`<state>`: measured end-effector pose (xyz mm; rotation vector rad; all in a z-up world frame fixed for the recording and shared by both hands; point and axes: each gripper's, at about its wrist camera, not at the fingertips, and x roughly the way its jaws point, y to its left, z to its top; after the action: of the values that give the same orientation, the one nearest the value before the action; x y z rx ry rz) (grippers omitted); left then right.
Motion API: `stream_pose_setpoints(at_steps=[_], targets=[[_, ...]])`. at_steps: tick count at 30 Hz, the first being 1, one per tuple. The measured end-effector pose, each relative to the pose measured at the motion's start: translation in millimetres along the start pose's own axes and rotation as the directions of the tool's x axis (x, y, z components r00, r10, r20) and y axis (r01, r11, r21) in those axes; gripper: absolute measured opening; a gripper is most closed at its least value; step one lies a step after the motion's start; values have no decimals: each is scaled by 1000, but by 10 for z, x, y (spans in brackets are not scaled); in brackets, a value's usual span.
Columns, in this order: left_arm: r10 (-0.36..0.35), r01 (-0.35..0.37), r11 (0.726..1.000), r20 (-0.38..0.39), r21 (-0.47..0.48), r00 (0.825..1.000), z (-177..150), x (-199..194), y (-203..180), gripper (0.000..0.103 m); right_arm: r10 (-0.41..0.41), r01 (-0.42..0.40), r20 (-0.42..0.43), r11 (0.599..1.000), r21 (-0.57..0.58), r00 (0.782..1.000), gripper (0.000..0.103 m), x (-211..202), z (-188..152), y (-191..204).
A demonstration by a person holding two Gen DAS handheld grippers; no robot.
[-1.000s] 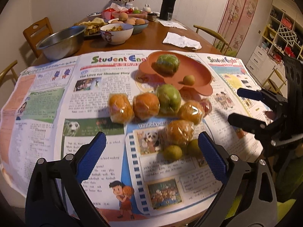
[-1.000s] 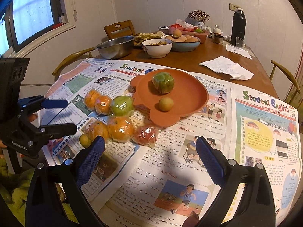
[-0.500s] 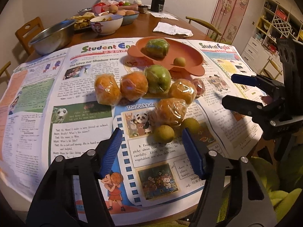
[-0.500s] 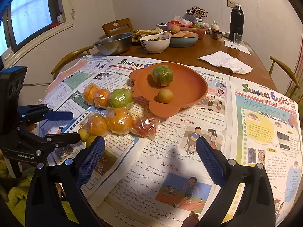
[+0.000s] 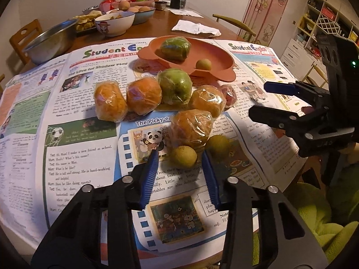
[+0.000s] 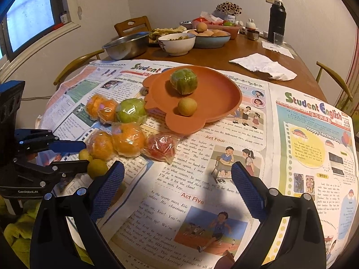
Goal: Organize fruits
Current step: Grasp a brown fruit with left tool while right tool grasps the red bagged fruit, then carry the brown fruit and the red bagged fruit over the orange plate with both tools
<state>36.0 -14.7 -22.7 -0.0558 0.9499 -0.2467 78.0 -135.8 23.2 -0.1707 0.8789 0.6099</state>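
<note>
Fingers of the left gripper (image 5: pixel 180 157) closing, blue pads either side of a small yellow-green fruit (image 5: pixel 183 157) on the newspaper (image 5: pixel 78 157); pads not yet pressing on it (a gap shows on both sides). A second small fruit (image 5: pixel 217 144) lies just beside it, past the right-hand pad. Right gripper (image 6: pixel 177 174) spread wide over bare newspaper, nothing between its fingers.

Wrapped fruit sits in a cluster on the paper: four oranges (image 5: pixel 191 127), a green apple (image 5: pixel 175 87), a red fruit (image 6: pixel 160 146) at the cluster's edge, nearest the right gripper. Orange plate (image 6: pixel 224 103) behind the cluster holds a wrapped green fruit (image 6: pixel 184 81) and one small round fruit (image 6: pixel 187 106), apart from each other. Bowls (image 6: pixel 177 42) and a black flask (image 6: pixel 277 20) stand at the far end of the table
</note>
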Motion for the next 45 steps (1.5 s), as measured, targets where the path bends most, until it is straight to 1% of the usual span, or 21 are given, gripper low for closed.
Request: stream_pose_setpoints(at_steps=[1, 2, 3, 5, 7, 9, 11, 13, 17, 19, 20, 23, 30, 37, 41, 45], targets=[[0, 0, 1000, 1, 1, 1000, 7, 5, 0, 29, -2, 2, -3, 1000, -4, 1000, 90, 17, 7, -2], [0, 0, 1000, 1, 2, 1000, 15, 11, -2, 27, -2, 2, -6, 1000, -8, 1000, 82, 30, 11, -3], [-3, 3, 1000, 1, 6, 1000, 20, 20, -9, 26, -4, 4, -17, 1000, -8, 1000, 79, 63, 21, -10], [0, 0, 1000, 2, 8, 1000, 27, 26, -13, 25, -2, 2, -22, 1000, -8, 1000, 77, 98, 28, -14], [2, -2, 1000, 3, 13, 1000, 27, 28, -16, 23, 11, -11, -25, 1000, -9, 1000, 72, 124, 39, -6], [0, 0, 1000, 4, 11, 1000, 25, 24, -7, 22, 22, -22, -28, 1000, -8, 999, 69, 154, 57, 2], [1, -1, 1000, 3, 11, 1000, 23, 20, 0, 18, 25, -26, -33, 1000, -9, 999, 65, 181, 72, 12], [-2, 2, 1000, 3, 9, 1000, 17, 15, 10, 18, 42, -42, -35, 999, -7, 999, 60, 203, 93, 21], [0, 0, 1000, 5, 3, 1000, 8, 8, 21, 18, 61, -61, -41, 998, -7, 997, 55, 238, 124, 48], [-1, 1, 1000, 5, 0, 1000, 4, 4, 31, 18, 72, -72, -41, 997, -4, 997, 50, 251, 142, 54], [-1, 1, 1000, 5, 0, 1000, 1, 1, 33, 18, 79, -80, -43, 997, -3, 996, 49, 259, 152, 54], [-2, 2, 1000, 5, -6, 1000, 2, -1, 49, 18, 93, -94, -47, 996, -13, 995, 41, 283, 172, 64], [-1, 1, 1000, 6, -12, 1000, 1, -12, 66, 18, 114, -115, -39, 993, -19, 993, 36, 295, 167, 72], [3, -2, 1000, 19, -24, 1000, 11, -46, 101, 18, 112, -112, -20, 994, 6, 994, 35, 217, 97, 3], [4, -3, 1000, 28, -28, 1000, 34, -77, 112, 18, 110, -110, 7, 994, 24, 994, 35, 99, 62, -49], [8, -7, 1000, 38, -29, 999, 63, -105, 118, 18, 99, -101, 53, 995, 23, 994, 35, -78, 73, -84]])
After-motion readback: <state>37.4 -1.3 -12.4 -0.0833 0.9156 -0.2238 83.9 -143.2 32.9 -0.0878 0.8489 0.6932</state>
